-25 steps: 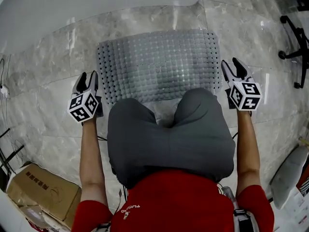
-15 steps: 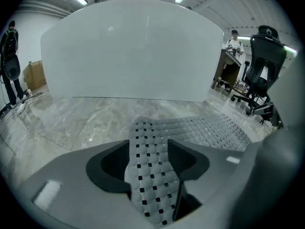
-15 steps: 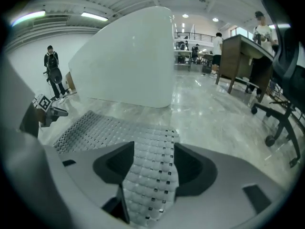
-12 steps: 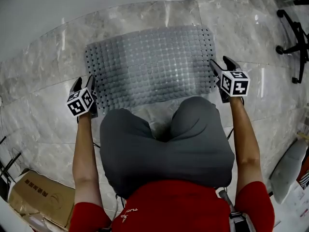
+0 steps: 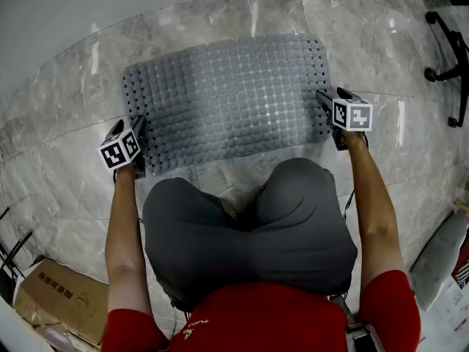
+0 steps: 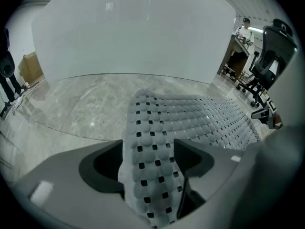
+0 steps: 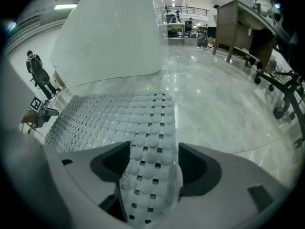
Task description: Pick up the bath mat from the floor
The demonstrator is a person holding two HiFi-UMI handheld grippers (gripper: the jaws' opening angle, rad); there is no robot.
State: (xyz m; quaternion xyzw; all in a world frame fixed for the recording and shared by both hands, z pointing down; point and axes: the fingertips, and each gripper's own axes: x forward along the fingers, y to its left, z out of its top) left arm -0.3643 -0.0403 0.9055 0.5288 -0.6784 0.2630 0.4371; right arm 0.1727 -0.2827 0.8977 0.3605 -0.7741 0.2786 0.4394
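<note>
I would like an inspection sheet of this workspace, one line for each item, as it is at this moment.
Surface: glossy grey marble floor.
Job's things: bath mat lies on the floor, tongs at both short ends.
Clutter: cardboard box at lower left; office chair off to the right.
Grippers: left tongs and right tongs are both opening, a mat edge between each pair of jaws.
Cables: thin dark lines at the left edge, perhaps cables.
Surroundings: white curved wall beyond the mat; a person far off.

bright even light, soft glare on the marble floor (image 5: pixel 410 64), fisheye curvature, dark vignetted corners
</note>
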